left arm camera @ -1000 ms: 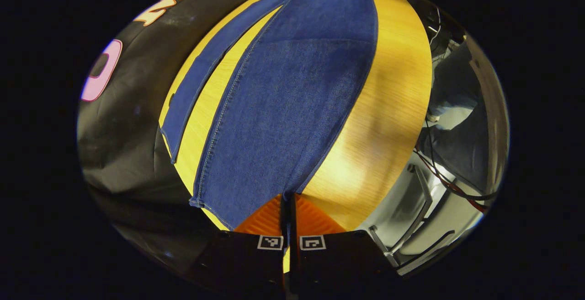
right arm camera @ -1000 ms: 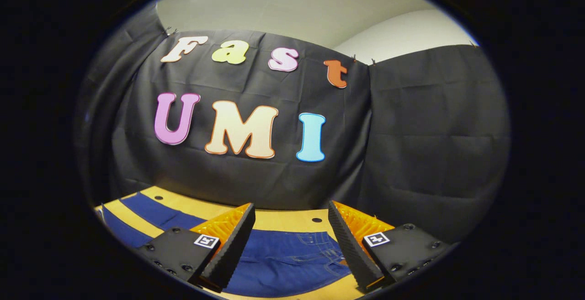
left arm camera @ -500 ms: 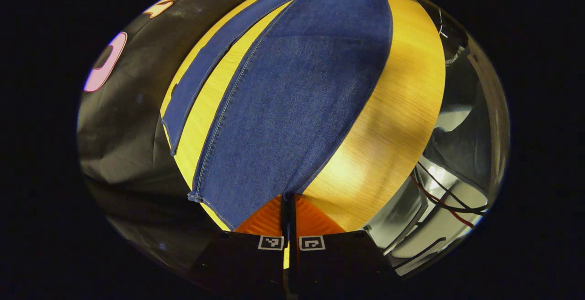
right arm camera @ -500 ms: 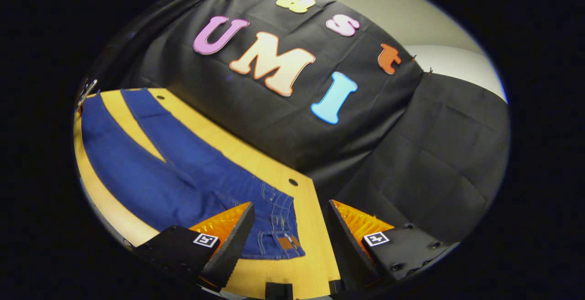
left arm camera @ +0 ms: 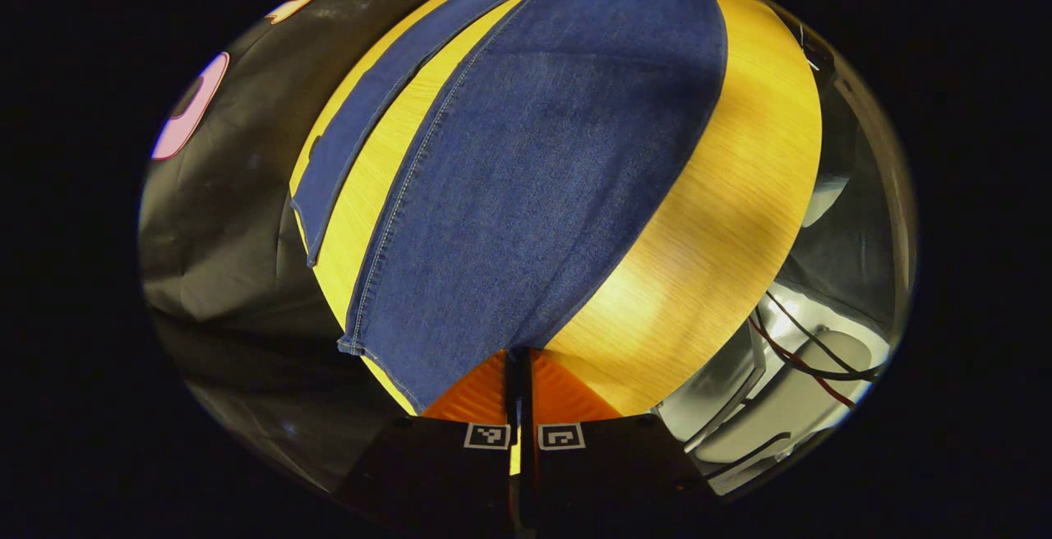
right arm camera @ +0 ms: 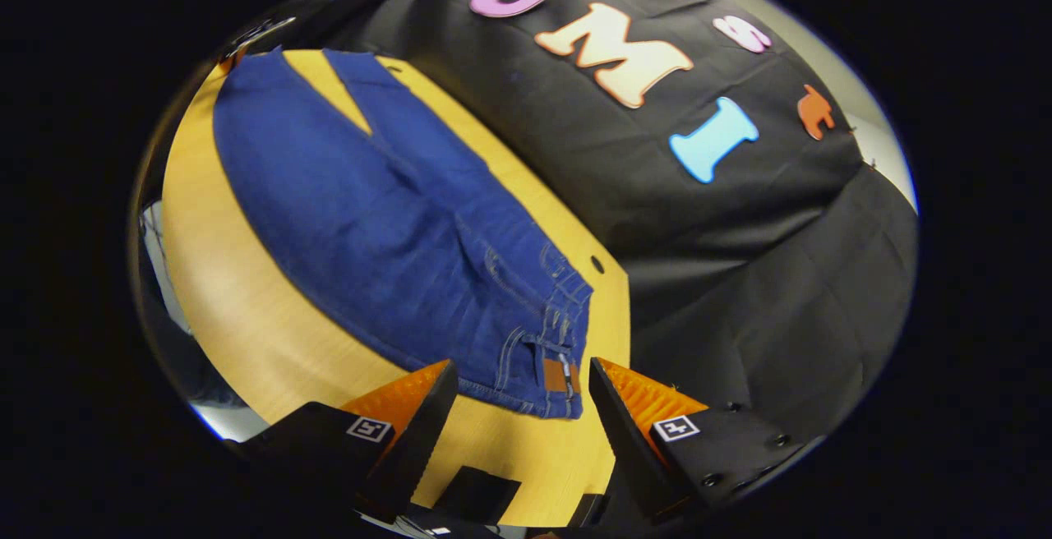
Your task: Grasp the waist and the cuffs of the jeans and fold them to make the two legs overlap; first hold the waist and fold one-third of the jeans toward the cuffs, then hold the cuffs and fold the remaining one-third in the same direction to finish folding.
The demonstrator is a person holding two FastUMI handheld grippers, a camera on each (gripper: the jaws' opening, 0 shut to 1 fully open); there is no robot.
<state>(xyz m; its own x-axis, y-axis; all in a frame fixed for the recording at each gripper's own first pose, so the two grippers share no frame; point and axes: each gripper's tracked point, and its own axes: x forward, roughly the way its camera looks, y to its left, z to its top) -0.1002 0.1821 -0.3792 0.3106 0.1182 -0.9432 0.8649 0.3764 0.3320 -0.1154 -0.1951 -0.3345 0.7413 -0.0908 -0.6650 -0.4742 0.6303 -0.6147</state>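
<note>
The bench (right arm camera: 271,342) carried the jeans (right arm camera: 362,227) spread flat along its length, both legs apart in a narrow V with bare wood between them. The near leg (left arm camera: 526,194) ran from the left gripper up the left gripper view, and the far leg (left arm camera: 362,112) lay beside it, close to the booth wall. The waist (right arm camera: 559,342) lay at the bench's other end, just ahead of the right gripper (right arm camera: 518,395).

The left gripper (left arm camera: 518,358) had its fingers pressed together on the corner of the near leg's cuff (left arm camera: 460,366). The right gripper's fingers stood wide apart above the bench, with the waist corner and its small brown patch (right arm camera: 556,375) between and just beyond them, not yet touched.

The step in hand looked like securing the waist so both ends could be carried over together. To do it well, the right gripper should probably come down on the near waist corner, take both denim layers fully, and close before any lift. Then both grippers should move at an even pace toward the far leg, keeping the cloth taut so the legs overlap edge to edge.
</note>
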